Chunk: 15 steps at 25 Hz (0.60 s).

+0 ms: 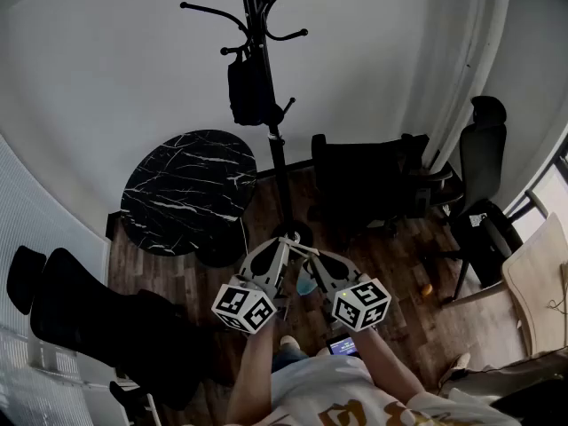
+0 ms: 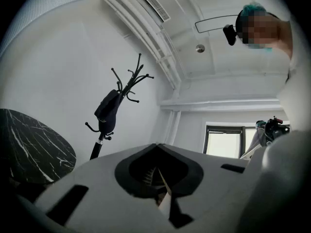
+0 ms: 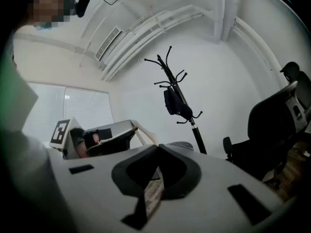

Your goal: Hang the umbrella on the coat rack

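A black coat rack (image 1: 266, 69) stands against the white wall ahead. A dark folded umbrella (image 1: 248, 90) hangs from one of its middle hooks. The same umbrella (image 2: 108, 108) shows in the left gripper view and, as a dark bundle on the rack, the umbrella (image 3: 176, 104) shows in the right gripper view. My left gripper (image 1: 282, 243) and right gripper (image 1: 312, 256) are held side by side low in front of me, well short of the rack. Each has its jaws pressed together with nothing between them. The left gripper (image 3: 104, 137) also appears in the right gripper view.
A round black marble table (image 1: 188, 189) leans by the wall left of the rack. Dark office chairs (image 1: 373, 180) and another chair (image 1: 484, 176) stand to the right, and a black seat (image 1: 89, 318) lies at the lower left. The rack's base (image 1: 291, 234) rests on wooden floor.
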### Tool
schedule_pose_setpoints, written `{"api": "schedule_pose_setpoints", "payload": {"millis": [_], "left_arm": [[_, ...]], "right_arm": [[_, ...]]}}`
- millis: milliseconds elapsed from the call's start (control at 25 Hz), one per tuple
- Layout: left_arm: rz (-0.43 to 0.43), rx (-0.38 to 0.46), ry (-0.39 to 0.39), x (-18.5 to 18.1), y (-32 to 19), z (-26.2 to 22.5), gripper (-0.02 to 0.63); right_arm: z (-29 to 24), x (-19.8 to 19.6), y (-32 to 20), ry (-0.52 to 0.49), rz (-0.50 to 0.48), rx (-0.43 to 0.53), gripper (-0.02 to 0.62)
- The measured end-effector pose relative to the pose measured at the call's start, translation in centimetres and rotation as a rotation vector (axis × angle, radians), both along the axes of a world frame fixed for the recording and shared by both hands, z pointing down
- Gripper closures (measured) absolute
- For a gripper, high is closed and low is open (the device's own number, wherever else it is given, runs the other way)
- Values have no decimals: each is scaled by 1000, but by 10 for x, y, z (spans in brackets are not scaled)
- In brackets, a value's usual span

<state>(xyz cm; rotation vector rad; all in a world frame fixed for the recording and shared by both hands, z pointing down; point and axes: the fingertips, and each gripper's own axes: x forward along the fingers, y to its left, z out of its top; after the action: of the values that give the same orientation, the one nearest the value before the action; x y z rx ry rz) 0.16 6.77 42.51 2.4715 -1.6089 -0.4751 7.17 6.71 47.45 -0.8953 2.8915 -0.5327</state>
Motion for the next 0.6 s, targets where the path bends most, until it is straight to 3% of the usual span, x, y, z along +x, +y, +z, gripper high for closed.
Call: {"api": "schedule_pose_setpoints", "payload": {"millis": [600], "left_arm": [[-12, -42, -29, 10, -8, 10, 588]], "right_arm": [[6, 14, -7, 53, 10, 19, 584]]}}
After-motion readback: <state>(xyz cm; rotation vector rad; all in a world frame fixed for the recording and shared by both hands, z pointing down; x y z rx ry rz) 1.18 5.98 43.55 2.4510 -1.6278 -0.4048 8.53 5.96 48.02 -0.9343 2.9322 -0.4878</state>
